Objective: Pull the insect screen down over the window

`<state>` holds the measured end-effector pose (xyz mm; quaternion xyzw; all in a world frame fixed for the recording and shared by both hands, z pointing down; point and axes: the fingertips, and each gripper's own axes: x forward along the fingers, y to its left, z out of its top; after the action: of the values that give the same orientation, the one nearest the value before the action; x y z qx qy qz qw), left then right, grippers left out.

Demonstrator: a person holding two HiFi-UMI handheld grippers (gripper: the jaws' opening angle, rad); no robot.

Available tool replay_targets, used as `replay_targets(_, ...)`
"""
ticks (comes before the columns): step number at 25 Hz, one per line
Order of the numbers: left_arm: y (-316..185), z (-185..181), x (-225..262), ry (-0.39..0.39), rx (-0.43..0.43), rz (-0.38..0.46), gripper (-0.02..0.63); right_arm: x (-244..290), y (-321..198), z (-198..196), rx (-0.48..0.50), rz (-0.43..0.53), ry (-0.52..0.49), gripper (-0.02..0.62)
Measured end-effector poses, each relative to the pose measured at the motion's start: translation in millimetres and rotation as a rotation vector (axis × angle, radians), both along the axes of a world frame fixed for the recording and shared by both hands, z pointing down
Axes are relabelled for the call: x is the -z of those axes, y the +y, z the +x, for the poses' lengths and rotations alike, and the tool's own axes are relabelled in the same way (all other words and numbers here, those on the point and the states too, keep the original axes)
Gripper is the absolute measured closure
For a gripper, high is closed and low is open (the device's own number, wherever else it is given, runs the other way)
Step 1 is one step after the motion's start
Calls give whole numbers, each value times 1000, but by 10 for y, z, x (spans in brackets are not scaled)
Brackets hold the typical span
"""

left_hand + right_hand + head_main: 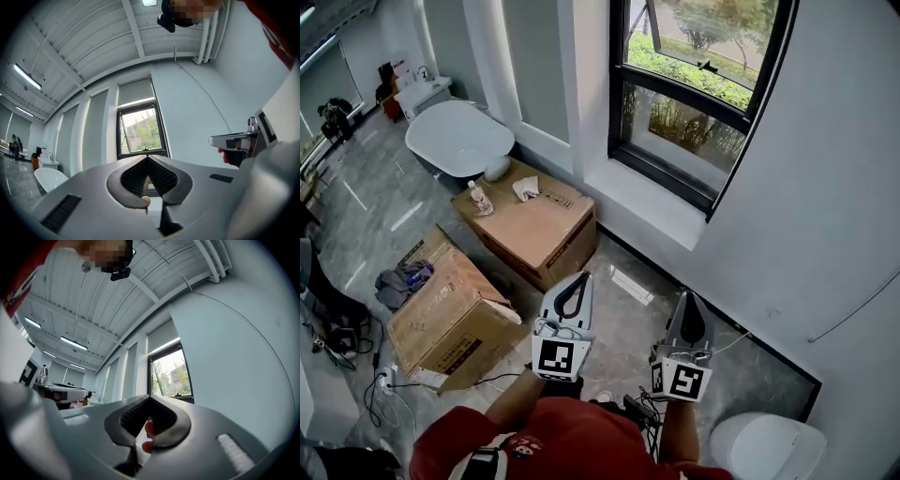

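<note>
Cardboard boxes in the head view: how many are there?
2. The far box sits by the bathtub with a bottle on top; the near box lies left of the left gripper. More may be out of frame.

The grey stone-tiled floor [633, 323] carries a closed cardboard box [539, 225] near the wall; just beyond that box, at its upper left, stands a white freestanding bathtub [457, 136]; below and to the left of the box, close by, sits a second cardboard box [450, 314] with a loose flap; farther left of the first box lies a heap of grey and blue cloth [401, 281]; just right of it, a small flat white strip [631, 284]; well to its lower right, a white toilet [767, 445]; far to its lower left, dark cables [370, 375] trail.
</note>
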<state>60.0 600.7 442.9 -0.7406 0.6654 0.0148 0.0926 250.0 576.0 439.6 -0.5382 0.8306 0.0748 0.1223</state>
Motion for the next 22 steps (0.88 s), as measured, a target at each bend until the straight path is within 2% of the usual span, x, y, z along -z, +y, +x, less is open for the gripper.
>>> replay_targets(3, -58, 1, -34, 18, -2, -35, 600, 0, -85, 89, -12, 4, 2, 586)
replay_targets(8, -259, -119, -8, 29, 15, -12, 600, 42, -317, 109, -29, 18, 4, 586)
replay_targets(15, -787, -486, -76, 67, 30, 7, 601, 54, -815, -174, -43, 38, 49, 586)
replay_targets(22, -1577, -1034, -91, 88, 32, -11, 600, 87, -1631, -633, -67, 17, 62, 586)
